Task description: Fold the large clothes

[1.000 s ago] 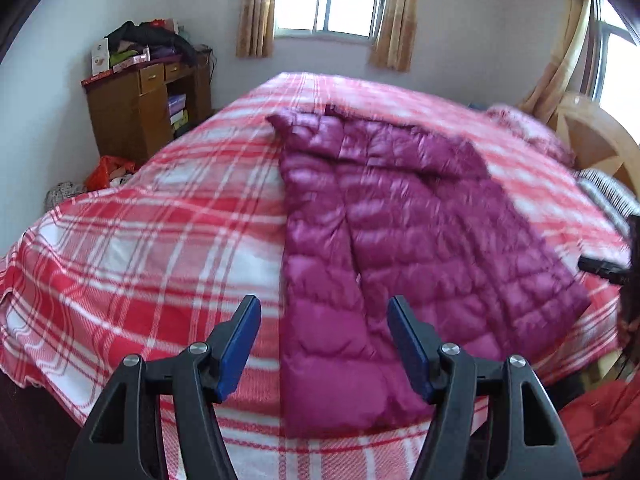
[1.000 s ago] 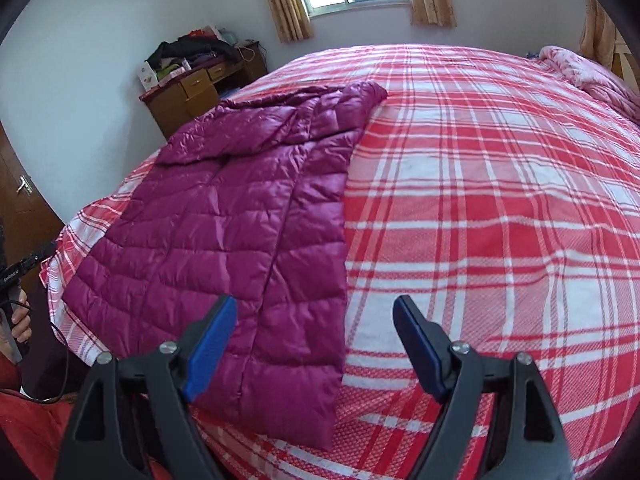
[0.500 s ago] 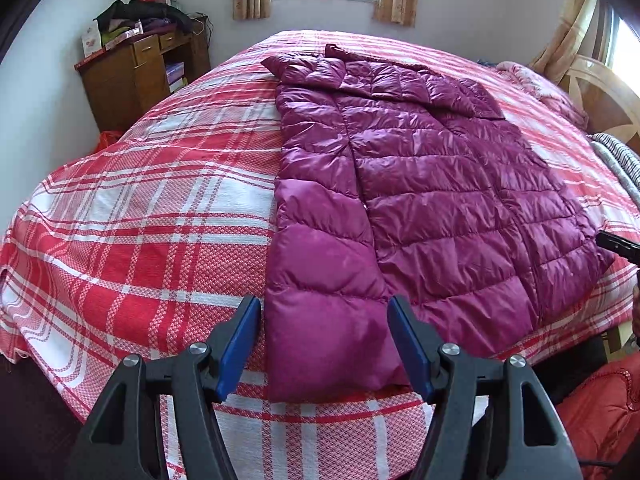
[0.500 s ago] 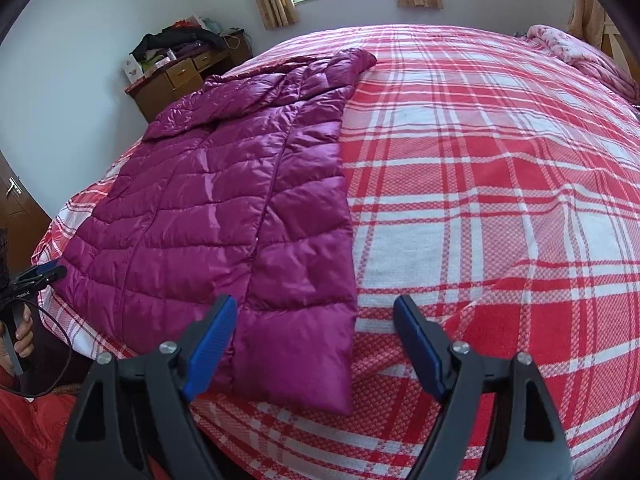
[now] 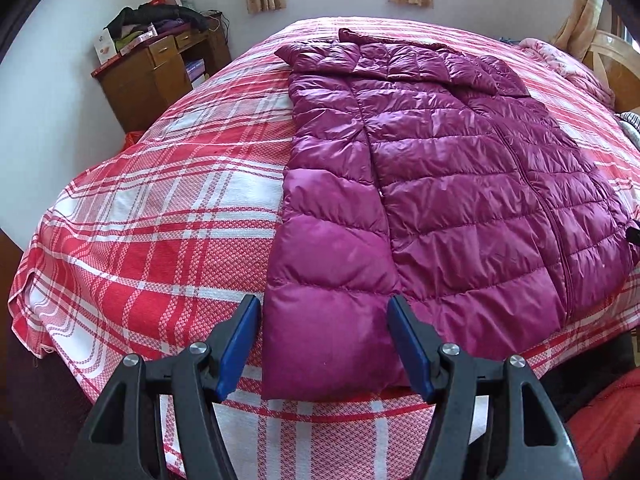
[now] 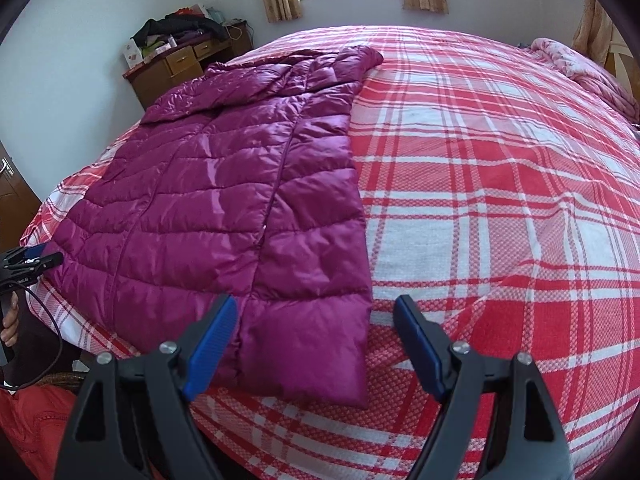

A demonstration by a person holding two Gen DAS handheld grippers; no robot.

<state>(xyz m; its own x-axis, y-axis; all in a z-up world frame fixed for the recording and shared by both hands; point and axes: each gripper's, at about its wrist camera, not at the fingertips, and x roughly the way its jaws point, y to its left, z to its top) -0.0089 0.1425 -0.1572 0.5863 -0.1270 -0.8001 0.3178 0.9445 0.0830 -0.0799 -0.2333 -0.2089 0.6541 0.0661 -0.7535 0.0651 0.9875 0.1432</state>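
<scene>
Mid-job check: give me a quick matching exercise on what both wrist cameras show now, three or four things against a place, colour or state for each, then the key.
Things:
1. puffer jacket
2. bedspread
3. left gripper
4. wooden desk

Descriptions:
A. against the wall on the far left, clothes piled on top
B. red and white plaid
C. open, fingers either side of the jacket's near corner
D. magenta, quilted, lying flat with the hem toward the cameras

Pairs: 1-D, 2-B, 3-C, 4-A. The right gripper is open as well.
</scene>
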